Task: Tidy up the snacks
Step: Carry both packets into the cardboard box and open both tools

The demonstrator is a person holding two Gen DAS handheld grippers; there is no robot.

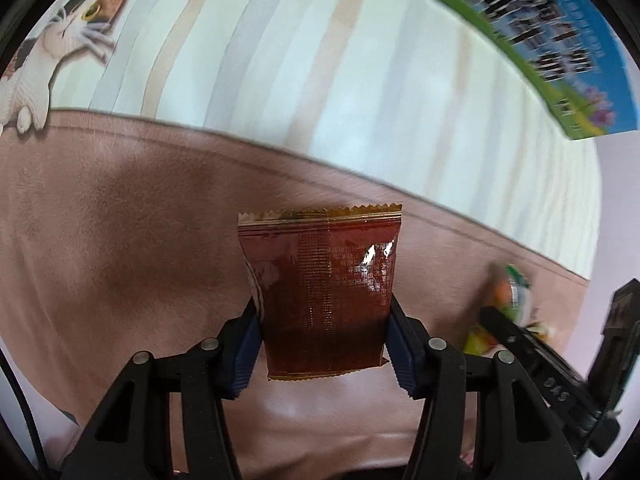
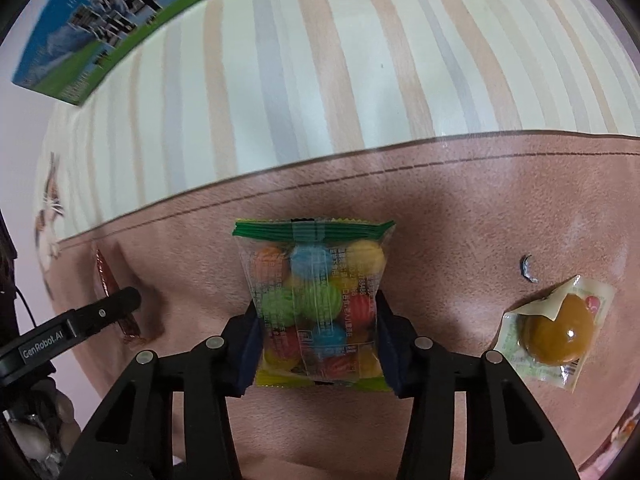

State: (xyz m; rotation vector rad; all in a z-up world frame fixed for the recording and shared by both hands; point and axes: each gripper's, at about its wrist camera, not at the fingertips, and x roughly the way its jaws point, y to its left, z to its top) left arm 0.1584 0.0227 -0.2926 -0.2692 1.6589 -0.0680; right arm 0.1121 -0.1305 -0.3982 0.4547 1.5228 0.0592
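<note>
Left claw (image 1: pixel 322 344): clamped on a brown packet (image 1: pixel 320 292), blue pads (image 1: pixel 246 354) pressing its two side edges. Packet stands upright between the fingers, serrated seal at top, fine print and a glare spot on its face. Lifted clear of the pink cloth (image 1: pixel 120 220); its shadow falls on the cloth behind.

Right claw (image 2: pixel 318 344): clamped on a clear candy bag (image 2: pixel 316 300), gripped at the lower sides. Bag upright, green crimped strip across the top; round candies inside in orange, blue, yellow, green, red.

In the left view the right claw shows at the right edge, blurred, with the candy bag in it. In the right view the left claw shows at the left edge, label "GenRobot.AI" on its finger, the brown packet seen edge-on.

Surface: pink cloth nearest, meeting a striped cloth (image 2: pixel 320 80) farther back along a stitched seam. Cannot tell whether a table lies beneath.

Loose on the pink cloth, right of the right claw: a jelly cup (image 2: pixel 556 332), amber, in clear wrapping, lying flat. Just beyond it, a small dark scrap (image 2: pixel 527 269).

Far back on the striped cloth: a blue-green carton (image 2: pixel 108 28) with large dark characters. A cat picture (image 1: pixel 60 44) at the striped cloth's left edge.
</note>
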